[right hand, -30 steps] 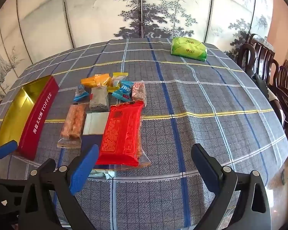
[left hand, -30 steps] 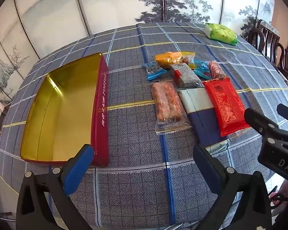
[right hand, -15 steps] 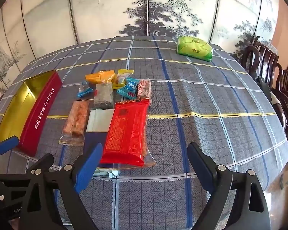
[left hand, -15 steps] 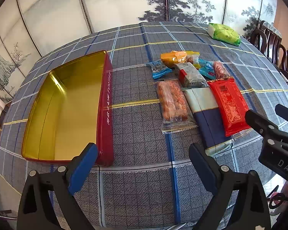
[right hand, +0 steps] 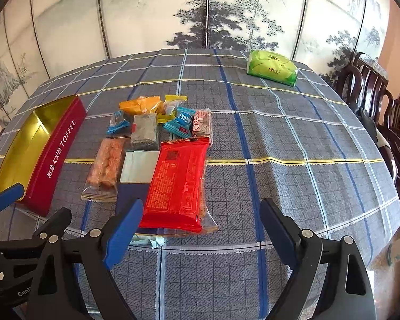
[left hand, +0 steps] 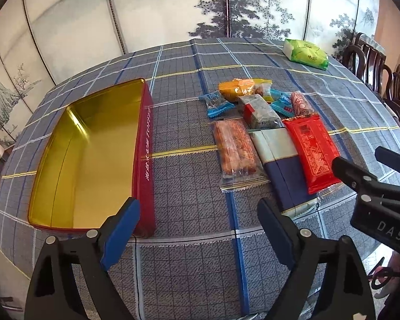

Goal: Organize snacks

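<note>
At left in the right wrist view, the red tin (right hand: pixel 56 157) reads "TOFFEE" after Chinese characters. "DAS" marks the right tool (left hand: pixel 389 233).

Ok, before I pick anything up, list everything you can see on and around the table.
tin: 1, red outside, gold inside, empty, left of the snacks
red packet: 1, nearest of the pile
navy and pale packet: 1, left of the red one
clear orange snack pack: 1, next left
grey packet: 1, behind those
blue sweets: 2
yellow-orange packets: 2, farthest in the pile
pink packet: 1
green pack: 1, far right, apart
chairs: dark wood, right
left gripper: open, just been closing, nothing between
right gripper: open
</note>
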